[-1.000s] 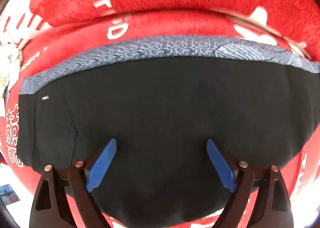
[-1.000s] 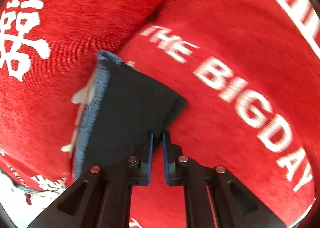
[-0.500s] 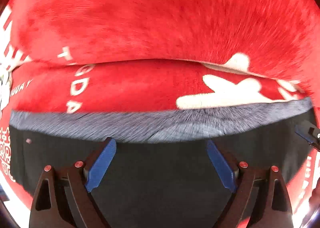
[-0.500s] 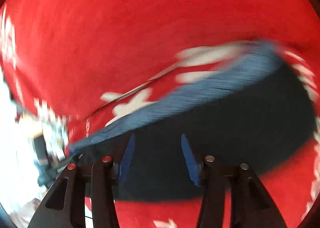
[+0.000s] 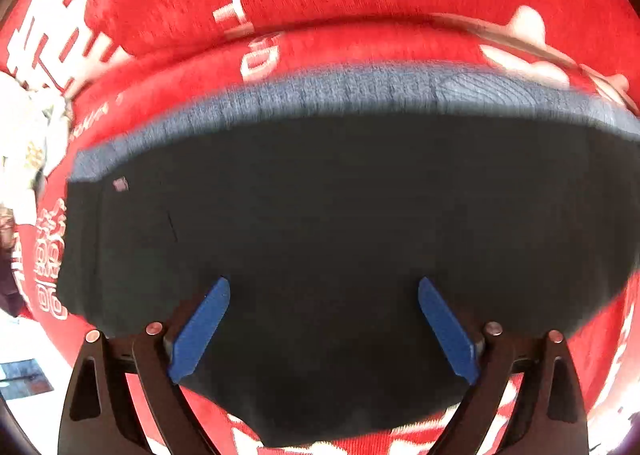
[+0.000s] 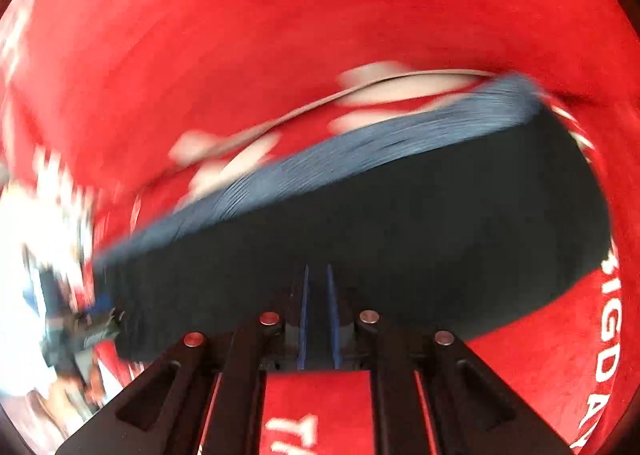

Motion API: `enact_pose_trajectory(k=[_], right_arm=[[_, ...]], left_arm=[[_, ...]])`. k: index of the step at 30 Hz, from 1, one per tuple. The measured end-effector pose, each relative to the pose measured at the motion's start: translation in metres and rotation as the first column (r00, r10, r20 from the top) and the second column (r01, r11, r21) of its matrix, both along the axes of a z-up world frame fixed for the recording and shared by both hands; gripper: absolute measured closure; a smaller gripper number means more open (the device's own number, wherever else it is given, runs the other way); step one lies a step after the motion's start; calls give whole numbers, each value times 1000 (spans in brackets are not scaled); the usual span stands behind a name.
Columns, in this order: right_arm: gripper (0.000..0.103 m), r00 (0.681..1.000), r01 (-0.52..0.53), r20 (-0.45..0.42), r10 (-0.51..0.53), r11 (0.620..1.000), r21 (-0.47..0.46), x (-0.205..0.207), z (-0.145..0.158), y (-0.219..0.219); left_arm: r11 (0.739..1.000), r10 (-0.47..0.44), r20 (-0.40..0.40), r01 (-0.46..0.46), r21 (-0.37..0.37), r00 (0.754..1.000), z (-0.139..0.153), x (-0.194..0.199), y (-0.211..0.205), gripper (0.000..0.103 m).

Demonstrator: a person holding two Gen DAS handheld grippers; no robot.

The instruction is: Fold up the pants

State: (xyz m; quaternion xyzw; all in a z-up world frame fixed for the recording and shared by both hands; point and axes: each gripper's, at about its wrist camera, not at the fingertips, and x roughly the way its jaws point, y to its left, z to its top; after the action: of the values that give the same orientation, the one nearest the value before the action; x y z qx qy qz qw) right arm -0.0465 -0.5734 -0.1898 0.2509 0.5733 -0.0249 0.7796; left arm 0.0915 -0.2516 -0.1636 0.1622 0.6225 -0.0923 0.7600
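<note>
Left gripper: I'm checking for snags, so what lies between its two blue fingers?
Only the black pants lie between the left gripper's open fingers, in the left wrist view.

Right wrist view is heavily motion-smeared: waistband (image 6: 360,159) of the pants (image 6: 380,239) reads as streaks, white lettering on the red cover (image 6: 280,35) mostly illegible. Clutter at left edge (image 6: 76,327) too blurred to identify. Right gripper (image 6: 317,283) pads nearly together over the dark cloth; can't tell whether any fabric is pinched. Left wrist view: waistband (image 5: 360,95) softly blurred, pants (image 5: 340,235) near hem hidden behind the left gripper (image 5: 323,295) arms, right side cut by the frame. Small tag (image 5: 120,184) unreadable.
</note>
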Motion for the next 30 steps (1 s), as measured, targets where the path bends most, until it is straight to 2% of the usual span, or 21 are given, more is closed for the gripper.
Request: enact_pose_trajectory(k=[2, 3, 6, 7, 9, 10, 11, 14, 17, 18, 21, 23, 24, 26, 30], right_arm=[[88, 992, -83, -108, 71, 990, -111, -6, -23, 38], [88, 997, -55, -61, 47, 987, -150, -14, -15, 42], [88, 985, 56, -164, -61, 998, -34, -44, -10, 43], [87, 981, 92, -171, -93, 996, -14, -54, -3, 44], [67, 979, 110, -173, -111, 994, -15, -77, 17, 57], [46, 980, 114, -163, -116, 993, -22, -89, 31, 68], [36, 980, 123, -156, -125, 992, -22, -95, 40, 77], [34, 968, 170, -187, -166, 985, 3, -122, 53, 100], [26, 947, 229, -235, -219, 973, 14, -141, 67, 118], [26, 942, 245, -240, -235, 970, 12, -150, 74, 123], [22, 932, 277, -245, -268, 961, 0, -164, 90, 143], [18, 930, 289, -238, -281, 957, -2, -168, 100, 153], [16, 929, 294, -229, -290, 956, -17, -168, 107, 158], [1, 931, 296, -210, -300, 954, -52, -168, 120, 165], [0, 935, 305, -185, -304, 952, -24, -162, 145, 168]], left_arm=[[1000, -9, -27, 9, 7, 1000, 4, -8, 4, 6], [1000, -15, -51, 15, 8, 999, 11, -10, 7, 6], [998, -60, -53, 59, -23, 997, 36, -25, 19, 6], [996, -87, -50, 85, -34, 995, 47, -34, 21, 6], [990, -130, -56, 126, -58, 990, 66, -49, 25, 6], [987, -150, -69, 145, -67, 986, 75, -58, 27, 6], [985, -162, -88, 156, -75, 983, 81, -72, 28, 6], [977, -191, -125, 176, -122, 974, 94, -99, 30, 6], [962, -223, -136, 195, -192, 965, 114, -119, 23, 3], [953, -239, -141, 204, -225, 961, 122, -123, 26, 1], [937, -279, -153, 234, -258, 948, 136, -130, 26, 1], [935, -293, -155, 249, -253, 943, 145, -134, 26, 1], [938, -301, -162, 261, -226, 940, 149, -136, 26, 1], [941, -300, -167, 263, -216, 939, 156, -136, 27, 1], [948, -285, -149, 255, -192, 947, 175, -135, 30, 1]])
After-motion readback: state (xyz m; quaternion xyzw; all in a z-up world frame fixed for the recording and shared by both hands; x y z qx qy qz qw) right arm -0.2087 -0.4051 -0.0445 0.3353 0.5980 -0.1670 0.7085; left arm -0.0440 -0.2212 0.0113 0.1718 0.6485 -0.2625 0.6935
